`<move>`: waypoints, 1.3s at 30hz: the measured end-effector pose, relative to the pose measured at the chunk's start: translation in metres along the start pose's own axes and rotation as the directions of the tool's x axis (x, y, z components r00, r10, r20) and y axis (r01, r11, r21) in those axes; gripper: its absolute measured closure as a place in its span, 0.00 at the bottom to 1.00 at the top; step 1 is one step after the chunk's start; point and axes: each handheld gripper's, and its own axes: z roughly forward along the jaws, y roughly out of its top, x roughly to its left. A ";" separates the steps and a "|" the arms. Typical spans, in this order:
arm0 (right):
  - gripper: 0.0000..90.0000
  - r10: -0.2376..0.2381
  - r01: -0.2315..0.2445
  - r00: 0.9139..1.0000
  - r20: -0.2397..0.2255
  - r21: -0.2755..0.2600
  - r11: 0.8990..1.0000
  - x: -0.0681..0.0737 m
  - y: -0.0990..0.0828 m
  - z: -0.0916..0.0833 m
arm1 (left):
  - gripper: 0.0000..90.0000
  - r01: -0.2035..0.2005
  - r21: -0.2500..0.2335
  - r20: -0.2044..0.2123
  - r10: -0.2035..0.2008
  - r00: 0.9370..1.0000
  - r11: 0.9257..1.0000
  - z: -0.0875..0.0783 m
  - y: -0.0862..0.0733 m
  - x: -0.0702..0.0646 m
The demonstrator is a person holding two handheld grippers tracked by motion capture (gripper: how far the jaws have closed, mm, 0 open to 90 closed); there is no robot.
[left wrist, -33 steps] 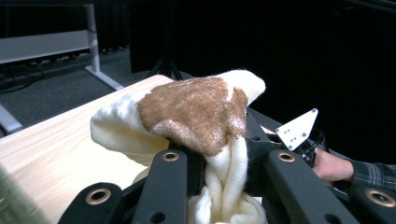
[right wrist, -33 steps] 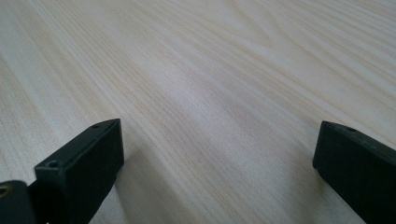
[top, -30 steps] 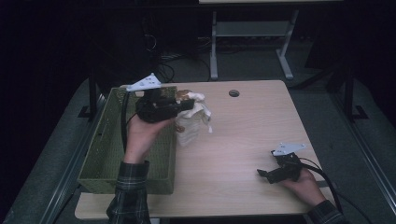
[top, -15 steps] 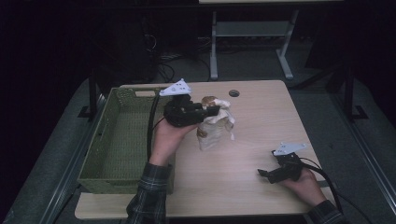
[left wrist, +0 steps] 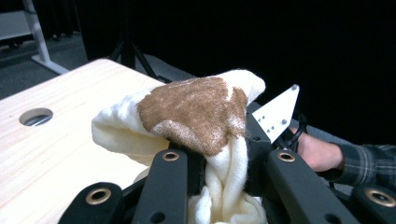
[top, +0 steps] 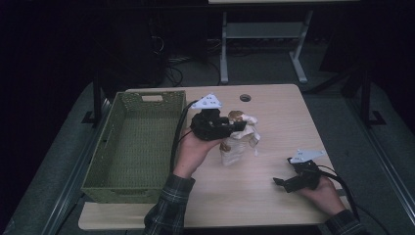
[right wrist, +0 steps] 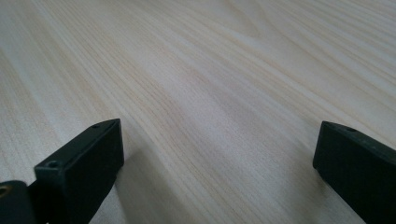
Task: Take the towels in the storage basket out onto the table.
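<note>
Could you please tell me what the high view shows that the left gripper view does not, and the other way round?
The high view alone shows the green basket, apparently empty, the left tool from outside, and both forearms. The left gripper view alone shows close up how that tool's jaws pinch the cream cloth just below its brown patch. Both show the cloth, the wooden table with its round hole, and the person's other hand holding the right tool.
</note>
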 end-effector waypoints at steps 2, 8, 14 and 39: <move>0.02 0.003 -0.003 1.000 -0.001 -0.001 1.000 0.000 0.000 0.000 | 0.83 0.000 0.016 0.004 0.000 1.000 1.000 0.006 -0.003 -0.001; 0.02 0.000 0.000 1.000 0.000 0.000 1.000 0.000 0.000 0.000 | 0.83 -0.005 0.061 0.004 0.004 1.000 0.998 0.031 -0.014 -0.006; 0.02 -0.001 0.001 1.000 0.000 0.000 1.000 0.000 0.000 0.000 | 0.83 0.011 0.115 0.026 -0.014 1.000 0.993 0.055 -0.028 -0.002; 0.02 0.006 -0.006 1.000 0.001 0.001 1.000 0.001 0.000 0.000 | 0.79 0.082 0.223 -0.012 -0.082 0.997 0.971 0.097 -0.071 0.015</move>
